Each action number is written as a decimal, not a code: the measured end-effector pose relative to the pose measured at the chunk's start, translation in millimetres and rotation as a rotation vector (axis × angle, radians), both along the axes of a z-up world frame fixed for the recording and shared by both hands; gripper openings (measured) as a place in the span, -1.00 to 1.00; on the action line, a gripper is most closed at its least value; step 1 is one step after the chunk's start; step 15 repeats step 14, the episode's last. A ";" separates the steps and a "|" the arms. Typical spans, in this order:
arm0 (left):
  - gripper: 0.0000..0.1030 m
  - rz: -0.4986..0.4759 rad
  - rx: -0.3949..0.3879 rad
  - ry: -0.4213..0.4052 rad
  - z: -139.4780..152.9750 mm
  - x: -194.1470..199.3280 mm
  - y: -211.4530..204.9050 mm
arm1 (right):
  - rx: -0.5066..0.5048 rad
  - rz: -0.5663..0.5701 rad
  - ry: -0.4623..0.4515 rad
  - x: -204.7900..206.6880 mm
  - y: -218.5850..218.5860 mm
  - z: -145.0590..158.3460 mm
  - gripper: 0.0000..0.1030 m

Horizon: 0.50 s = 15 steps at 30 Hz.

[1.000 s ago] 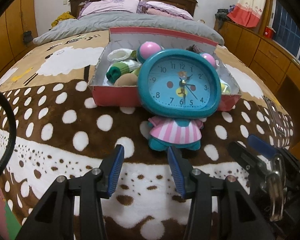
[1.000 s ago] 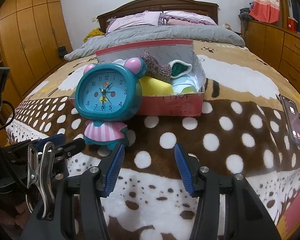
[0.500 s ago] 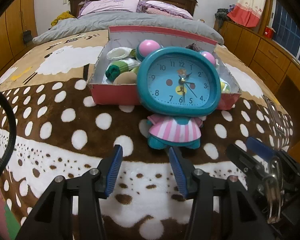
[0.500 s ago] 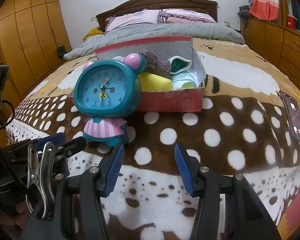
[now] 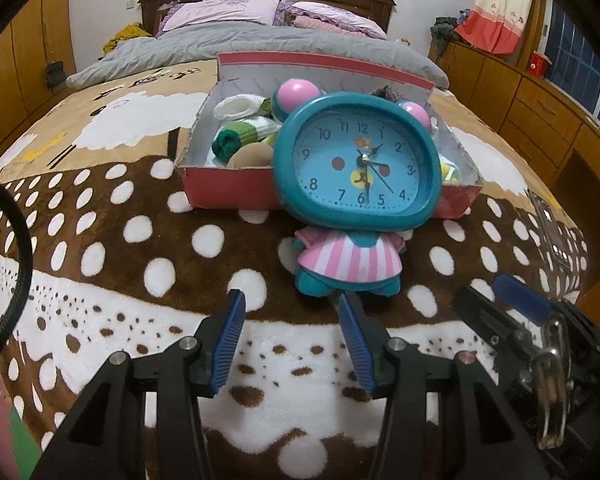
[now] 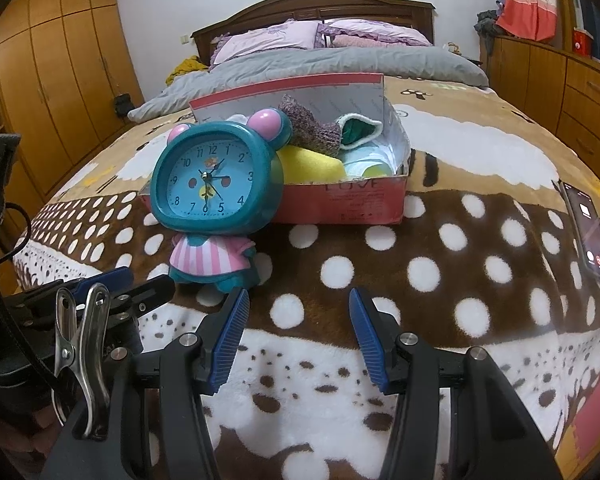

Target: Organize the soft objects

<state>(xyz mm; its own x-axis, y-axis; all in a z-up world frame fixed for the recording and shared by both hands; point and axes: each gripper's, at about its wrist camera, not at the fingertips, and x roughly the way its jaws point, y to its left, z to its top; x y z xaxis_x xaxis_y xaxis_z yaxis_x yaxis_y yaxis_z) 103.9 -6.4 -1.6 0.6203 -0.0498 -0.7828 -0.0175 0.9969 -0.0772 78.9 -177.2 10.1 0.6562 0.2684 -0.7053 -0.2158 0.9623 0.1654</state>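
Observation:
A red cardboard box [image 5: 228, 190] [image 6: 352, 206] sits on the bed and holds several soft items: a green rolled sock [image 5: 236, 140], a white sock [image 5: 238, 106], a yellow sponge [image 6: 308, 164], a purple knit piece [image 6: 312, 126] and a green-lined white sock [image 6: 358, 130]. My left gripper [image 5: 291, 320] is open and empty, low over the blanket in front of the clock. My right gripper [image 6: 298, 316] is open and empty, to the right of the left one.
A teal and pink alarm clock [image 5: 360, 168] [image 6: 212, 184] stands in front of the box. A phone [image 6: 590, 232] lies on the blanket at the right. Wooden drawers [image 5: 540, 112] line the right side, wardrobes [image 6: 52, 80] the left. Pillows [image 5: 220, 12] and a grey quilt [image 5: 284, 46] lie behind.
Both grippers have drawn back slightly from the clock and box. Both stay open and empty. Nothing on the bed has moved.

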 end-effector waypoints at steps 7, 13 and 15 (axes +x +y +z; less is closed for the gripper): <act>-0.01 0.003 0.005 0.023 -5.7 1.3 -4.2 | 0.010 -0.001 0.006 1.6 -2.3 0.0 0.04; -0.01 -0.017 0.011 0.036 -8.3 0.4 -9.5 | 0.009 -0.012 0.009 2.2 -4.0 0.0 0.04; -0.01 -0.020 0.015 0.035 -7.7 -0.1 -10.5 | 0.008 -0.015 0.009 2.2 -4.3 0.3 0.04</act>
